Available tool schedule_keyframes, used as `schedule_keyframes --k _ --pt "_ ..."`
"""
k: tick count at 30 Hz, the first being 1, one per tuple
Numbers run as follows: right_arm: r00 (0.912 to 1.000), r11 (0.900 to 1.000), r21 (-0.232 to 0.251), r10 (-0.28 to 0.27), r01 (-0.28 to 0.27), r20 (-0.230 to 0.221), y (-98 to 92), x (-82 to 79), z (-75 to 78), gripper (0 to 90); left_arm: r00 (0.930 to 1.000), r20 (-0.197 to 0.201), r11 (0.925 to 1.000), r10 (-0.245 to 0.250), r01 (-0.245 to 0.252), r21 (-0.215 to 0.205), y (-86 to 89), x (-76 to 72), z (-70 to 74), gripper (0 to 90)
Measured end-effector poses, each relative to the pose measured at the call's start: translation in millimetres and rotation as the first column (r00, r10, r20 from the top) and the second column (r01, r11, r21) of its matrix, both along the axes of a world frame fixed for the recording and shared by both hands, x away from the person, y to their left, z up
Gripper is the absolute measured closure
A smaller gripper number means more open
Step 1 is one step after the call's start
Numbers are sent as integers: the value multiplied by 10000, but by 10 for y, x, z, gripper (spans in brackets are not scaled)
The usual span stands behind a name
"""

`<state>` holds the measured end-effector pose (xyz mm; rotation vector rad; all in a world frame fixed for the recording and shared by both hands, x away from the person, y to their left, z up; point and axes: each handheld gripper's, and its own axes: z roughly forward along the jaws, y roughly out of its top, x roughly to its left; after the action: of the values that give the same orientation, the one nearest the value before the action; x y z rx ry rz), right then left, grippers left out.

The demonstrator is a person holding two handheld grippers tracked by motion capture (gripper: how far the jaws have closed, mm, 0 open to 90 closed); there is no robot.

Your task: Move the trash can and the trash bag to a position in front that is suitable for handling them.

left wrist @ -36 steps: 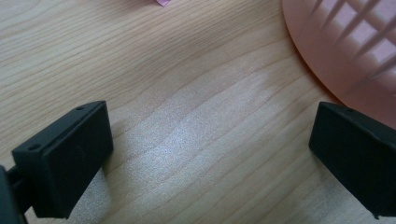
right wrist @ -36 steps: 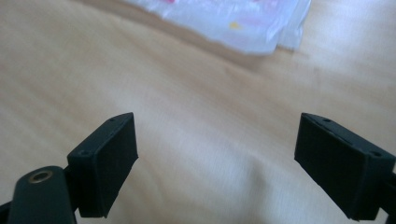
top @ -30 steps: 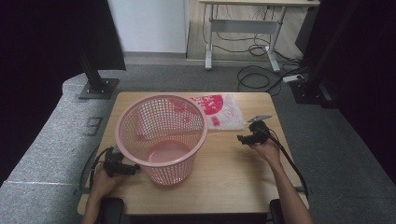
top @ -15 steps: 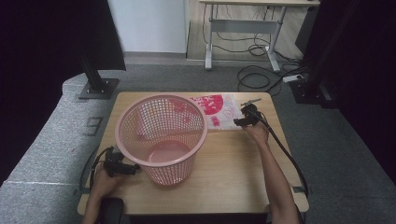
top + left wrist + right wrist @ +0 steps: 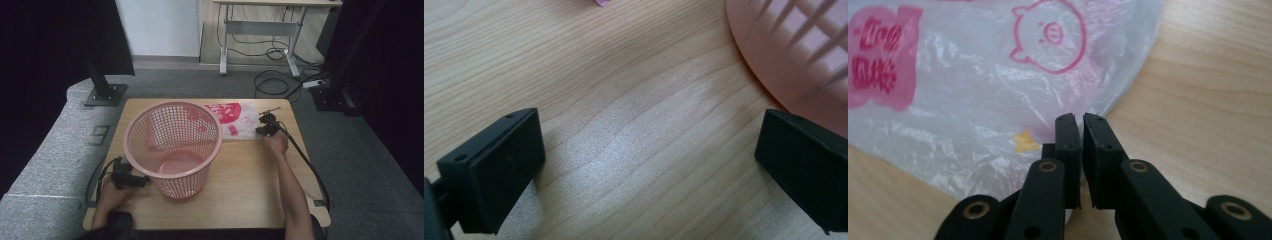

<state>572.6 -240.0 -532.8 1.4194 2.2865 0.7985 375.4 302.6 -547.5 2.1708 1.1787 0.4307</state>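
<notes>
The surface (image 5: 240,200) is a light wooden top with rounded corners, its grain running left to right. On it stands 1 pink mesh basket (image 5: 172,145), upright, left of the middle, its rim wider than its base. Behind and to the right of the basket, at the far edge, a thin clear plastic bag (image 5: 239,120) with pink print lies flat; the basket hides its left end. The near right half of the surface is bare wood. Grey carpet floor (image 5: 350,165) surrounds it.

Lab or studio setting: black curtains (image 5: 45,60), stand base plates (image 5: 102,94), floor cables (image 5: 280,82), adjustable desk (image 5: 260,30), grey carpet (image 5: 165,80).
</notes>
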Motion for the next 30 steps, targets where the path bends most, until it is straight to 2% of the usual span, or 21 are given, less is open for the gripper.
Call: schedule_keyframes --k 1,2,4,5,6,7,9,14,18,20,22,23,24,25,26,27,28,30 --pt "9994 9988 -352 341 -342 -42 24 -99 18 858 10000 0 10000 4 -4 -10 0 -1 0 0" --pt "9994 9988 -352 341 -342 -42 24 -99 18 858 10000 -5 10000 7 -7 -7 0 -2 1 0" --pt "9992 9991 -130 397 -396 72 19 -242 25 859 10000 0 10000 19 -19 -4 -1 -2 0 0" --pt "9990 9990 -43 440 -440 114 -8 -407 29 860 10000 -6 10000 11 -11 -6 -1 -2 1 0" --pt "9990 9990 -43 440 -440 114 -8 -407 29 860 10000 3 10000 22 -22 -5 -2 -2 -1 0" --pt "9987 9988 -104 482 -480 154 -19 -500 30 866 10000 -9 10000 10 -10 -4 -1 -2 1 0" --pt "9979 9981 -100 610 -608 205 -60 -692 34 868 10000 -8 10000 15 -15 -5 -1 -2 1 0" --pt "9966 9966 258 771 -779 292 -140 -1210 47 867 10000 -4 10000 45 -45 -20 -4 -2 0 0" --pt "9928 9917 493 1185 -1191 160 -99 -1684 56 867 10000 6 10000 87 -87 -32 -8 -3 -1 0" --pt "9873 9863 438 1590 -1591 72 -42 -1917 70 830 10000 5 9999 96 -96 -31 -10 -3 -1 0" --pt "9826 9824 173 1859 -1860 59 -19 -2060 126 688 10000 6 9999 99 -98 -29 -10 -2 -1 0" --pt "9834 9836 -40 1804 -1804 189 -39 -2078 176 608 9999 11 9999 107 -107 -18 -11 -2 -1 0" --pt "9900 9906 -408 1323 -1304 483 -144 -1999 279 468 9999 11 9999 107 -107 -18 -11 -2 -1 0" --pt "9900 9906 -408 1323 -1304 483 -144 -1999 279 468 10000 -7 10000 95 -95 -26 -10 -3 0 0" --pt "9934 9938 -629 961 -922 626 -211 -1913 316 422 10000 -9 10000 93 -93 -23 -10 -3 0 0" --pt "9959 9970 -605 532 -488 733 -280 -1811 342 394 10000 -3 9999 98 -98 -23 -11 -3 0 0" --pt "9971 9992 -379 122 -93 752 -336 -1702 351 374 10000 -8 10000 94 -94 -20 -10 -2 0 0" --pt "9972 9996 -66 -259 265 702 -397 -1483 322 367 9999 8 9999 114 -114 -10 -12 -3 -1 0"
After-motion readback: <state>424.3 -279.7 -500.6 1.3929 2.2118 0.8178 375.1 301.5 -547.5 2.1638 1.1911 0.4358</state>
